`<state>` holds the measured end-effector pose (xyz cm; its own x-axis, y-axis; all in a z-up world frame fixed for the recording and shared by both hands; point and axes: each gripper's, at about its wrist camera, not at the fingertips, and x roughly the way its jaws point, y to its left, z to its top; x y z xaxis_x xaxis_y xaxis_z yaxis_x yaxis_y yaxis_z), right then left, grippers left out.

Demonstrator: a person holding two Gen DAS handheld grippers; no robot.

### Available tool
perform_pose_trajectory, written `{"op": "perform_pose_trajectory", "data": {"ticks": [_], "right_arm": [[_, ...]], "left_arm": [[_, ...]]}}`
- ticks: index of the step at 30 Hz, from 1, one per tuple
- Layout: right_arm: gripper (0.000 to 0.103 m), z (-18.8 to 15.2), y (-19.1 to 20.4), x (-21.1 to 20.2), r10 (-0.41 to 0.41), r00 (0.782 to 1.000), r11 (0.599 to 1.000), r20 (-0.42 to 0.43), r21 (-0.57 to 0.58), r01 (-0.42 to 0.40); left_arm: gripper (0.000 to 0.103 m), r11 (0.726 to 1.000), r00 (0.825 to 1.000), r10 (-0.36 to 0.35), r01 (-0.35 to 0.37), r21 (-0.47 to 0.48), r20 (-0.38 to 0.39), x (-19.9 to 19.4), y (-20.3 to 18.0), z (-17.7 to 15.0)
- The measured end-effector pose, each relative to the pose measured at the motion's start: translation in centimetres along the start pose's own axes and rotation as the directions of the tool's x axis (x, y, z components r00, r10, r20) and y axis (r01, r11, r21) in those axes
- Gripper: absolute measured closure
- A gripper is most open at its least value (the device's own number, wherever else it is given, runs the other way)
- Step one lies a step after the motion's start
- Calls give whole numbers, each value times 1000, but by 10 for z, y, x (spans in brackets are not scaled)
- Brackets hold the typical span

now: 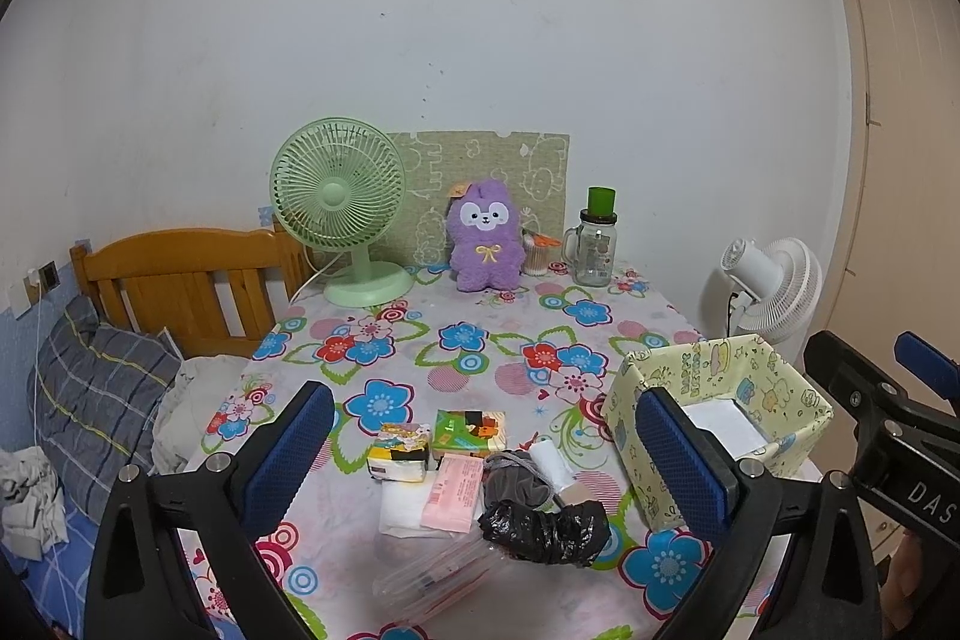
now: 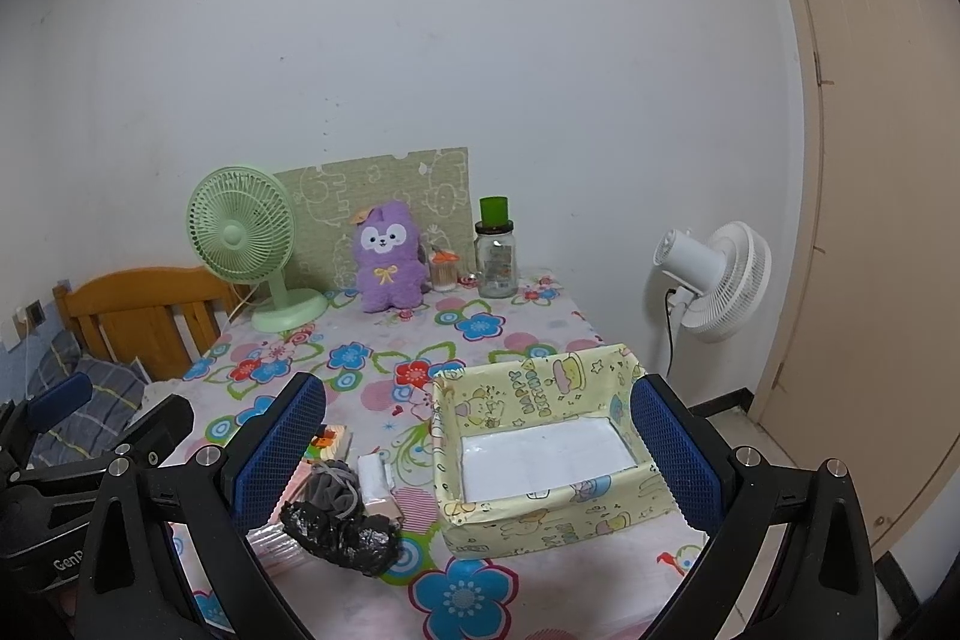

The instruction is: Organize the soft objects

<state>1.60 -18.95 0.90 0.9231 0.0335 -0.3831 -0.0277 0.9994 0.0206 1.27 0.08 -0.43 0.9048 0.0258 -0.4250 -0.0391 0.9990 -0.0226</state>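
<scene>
Sorting has hardly begun, we judge: our left gripper (image 1: 486, 454) and right gripper (image 2: 480, 451) both hover spread wide with nothing held, the yellow box (image 2: 540, 520) sits unfilled, and the soft clutter (image 1: 480, 478) lies piled just beside it.

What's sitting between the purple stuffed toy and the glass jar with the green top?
A small clear container of what look like cotton swabs, beside the purple toy and left of the jar. Both views show it.

White wall (image 1: 480, 10), beige door (image 2: 870, 160), wooden headboard (image 1: 180, 280).
</scene>
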Motion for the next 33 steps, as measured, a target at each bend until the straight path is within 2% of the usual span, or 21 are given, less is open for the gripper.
{"op": "perform_pose_trajectory", "data": {"ticks": [20, 22, 33], "right_arm": [[1, -6, 14, 21, 13, 999, 1000, -44, -9, -14], [4, -10, 17, 26, 19, 998, 1000, -59, -9, -20], [6, -38, 37, 52, 70, 989, 997, -127, -9, -72]], "left_arm": [[4, 1000, 999, -13, 14, 28, -31, 20, -4, -10], [4, 999, 999, -19, 20, 28, -44, 24, -3, -13], [5, 999, 993, -20, 23, 23, -116, 52, 6, -40]]}}
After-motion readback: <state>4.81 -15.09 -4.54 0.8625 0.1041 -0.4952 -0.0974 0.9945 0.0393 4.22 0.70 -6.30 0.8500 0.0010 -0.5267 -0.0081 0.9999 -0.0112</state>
